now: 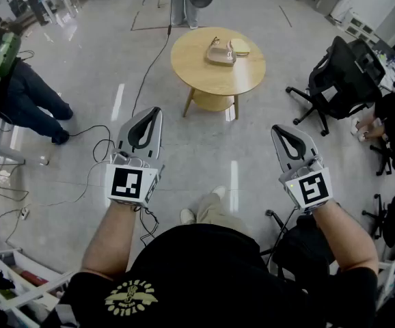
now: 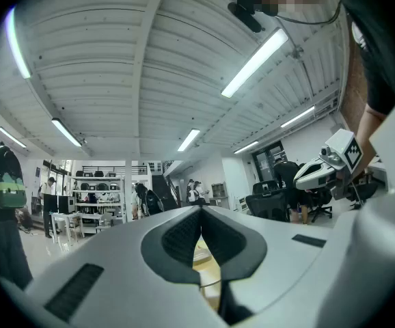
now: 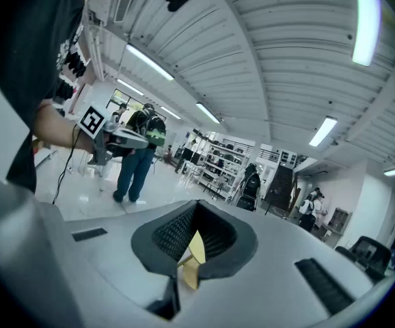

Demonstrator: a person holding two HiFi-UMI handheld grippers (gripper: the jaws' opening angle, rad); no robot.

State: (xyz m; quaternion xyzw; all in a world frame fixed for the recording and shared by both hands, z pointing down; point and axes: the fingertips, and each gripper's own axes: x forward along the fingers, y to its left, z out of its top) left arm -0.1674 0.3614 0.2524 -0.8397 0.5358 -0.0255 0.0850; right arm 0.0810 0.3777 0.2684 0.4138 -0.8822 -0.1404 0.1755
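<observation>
Both of your grey two-jaw grippers, each with a black-and-white marker cube, are closed on nothing. The left gripper and the right gripper hang side by side over the glossy grey floor, well apart from each other. Each gripper's own view shows its dark ribbed pads meeting at the tips. Only a yellow sliver of tabletop shows through the gap below them.

What they point at is the round light-wood table, straight ahead and well out of reach. On its far half lie a tan tray-like piece and a pale rounded piece, just beside each other or touching. They are too small here to say what they are.

By my reading, you are at the approach, so a clean line matters more than speed.
- **Aim:** Keep that yellow sliver centred between the pads in both gripper views, and you will arrive square to the table.
- **Footing:** Watch the black cable that runs along the floor to the table's left. The black office chair stands to its right, so the gap between them is your path.
- **Jaws:** Spread them before you come over the rim, not above the pieces, because closed tips could nudge either piece.
- **Reach:** The pieces sit toward the far side, so stop close against the near edge instead of stretching across it.
</observation>
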